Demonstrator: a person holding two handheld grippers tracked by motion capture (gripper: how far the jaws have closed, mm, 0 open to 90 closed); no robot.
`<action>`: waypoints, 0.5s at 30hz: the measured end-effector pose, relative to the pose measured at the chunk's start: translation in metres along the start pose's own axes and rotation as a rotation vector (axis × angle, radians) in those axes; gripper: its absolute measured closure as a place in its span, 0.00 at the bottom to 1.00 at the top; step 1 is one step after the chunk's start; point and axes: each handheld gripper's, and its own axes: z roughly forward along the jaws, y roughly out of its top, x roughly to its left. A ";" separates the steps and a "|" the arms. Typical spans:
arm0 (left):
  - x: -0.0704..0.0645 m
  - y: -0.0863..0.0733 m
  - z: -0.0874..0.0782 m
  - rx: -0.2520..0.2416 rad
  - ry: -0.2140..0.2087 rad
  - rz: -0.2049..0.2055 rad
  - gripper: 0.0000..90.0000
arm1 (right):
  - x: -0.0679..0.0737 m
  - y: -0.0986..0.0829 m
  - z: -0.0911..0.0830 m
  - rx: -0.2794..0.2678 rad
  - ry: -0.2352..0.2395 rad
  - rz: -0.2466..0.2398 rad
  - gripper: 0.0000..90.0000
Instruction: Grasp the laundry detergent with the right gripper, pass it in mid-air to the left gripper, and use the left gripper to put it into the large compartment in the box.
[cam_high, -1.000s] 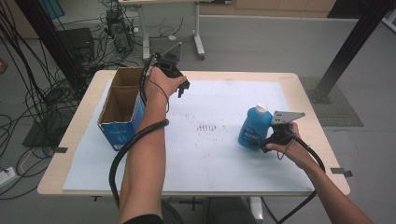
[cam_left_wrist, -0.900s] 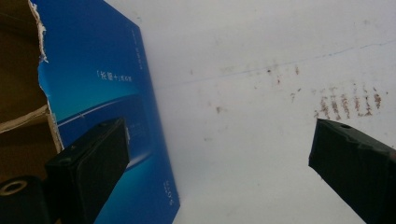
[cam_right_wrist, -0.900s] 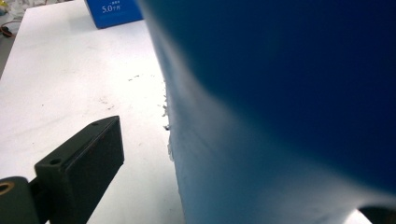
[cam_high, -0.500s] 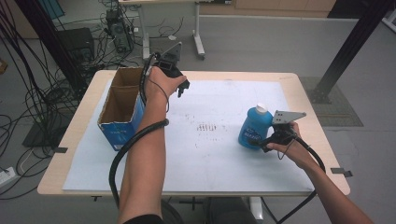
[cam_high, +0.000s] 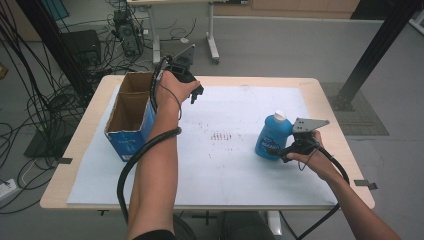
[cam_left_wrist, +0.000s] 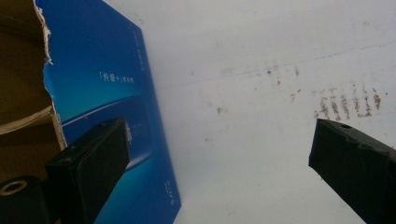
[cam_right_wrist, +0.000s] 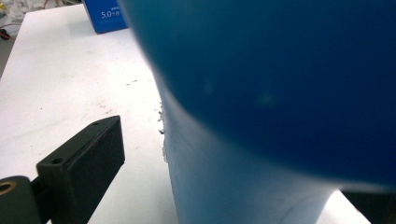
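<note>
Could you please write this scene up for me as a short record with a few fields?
Surface: white sheet over a wooden table
Held item: blue plastic bottle with white cap, upright
Right claw: jaws around the bottle
Left claw: open, beside the box
Container: open blue cardboard box at the table's left

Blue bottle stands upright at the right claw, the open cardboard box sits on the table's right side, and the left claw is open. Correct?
Not quite. The high view shows the box on the table's left side. The rest holds: the bottle stands upright at the right claw, and the left claw is open.
</note>
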 end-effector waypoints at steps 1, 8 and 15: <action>0.000 0.000 0.000 0.000 0.000 0.001 0.06 | 0.000 0.000 0.000 -0.001 0.000 0.000 0.03; -0.001 0.000 -0.001 -0.001 0.001 0.000 0.06 | 0.000 0.000 -0.001 -0.004 -0.002 -0.003 0.03; -0.002 0.000 -0.001 -0.002 0.000 0.003 0.06 | 0.000 0.000 -0.001 -0.009 -0.004 -0.001 0.04</action>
